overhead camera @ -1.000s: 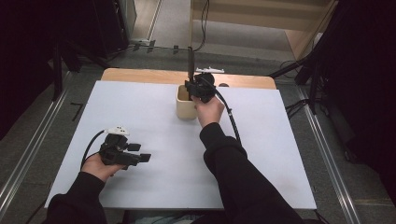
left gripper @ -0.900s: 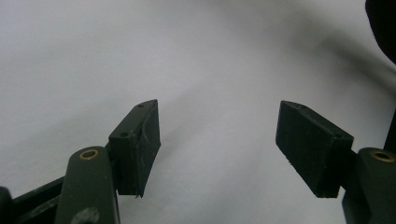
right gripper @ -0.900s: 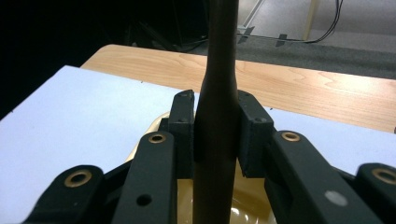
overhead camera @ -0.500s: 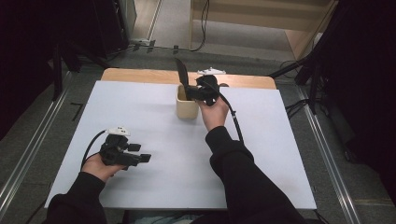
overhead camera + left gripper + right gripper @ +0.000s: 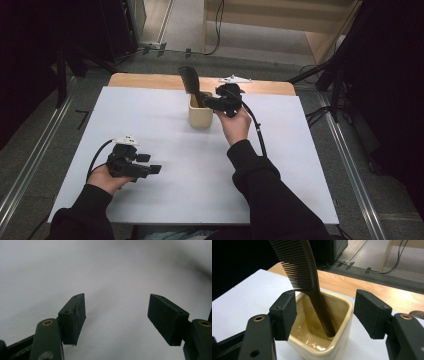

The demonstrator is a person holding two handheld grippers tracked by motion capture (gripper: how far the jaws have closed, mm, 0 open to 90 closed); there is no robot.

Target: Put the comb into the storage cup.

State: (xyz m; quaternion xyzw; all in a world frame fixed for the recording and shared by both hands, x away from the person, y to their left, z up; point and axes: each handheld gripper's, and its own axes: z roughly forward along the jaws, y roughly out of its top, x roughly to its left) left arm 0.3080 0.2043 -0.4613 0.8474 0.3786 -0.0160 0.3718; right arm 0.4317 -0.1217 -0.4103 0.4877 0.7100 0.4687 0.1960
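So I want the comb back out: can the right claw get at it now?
Probably yes: the right claw stands open right at the cup, the comb leaning free between its jaws.

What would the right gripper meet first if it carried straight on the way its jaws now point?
Probably the comb leaning in the cream cup; the right gripper stands open, facing it.

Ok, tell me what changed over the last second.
The right gripper let go of the comb: its jaws have just been opening and now stand apart on either side of it, drawn back a little from the cup. The comb went from upright to leaning left in the cup. The left gripper stayed put, open, on the table.
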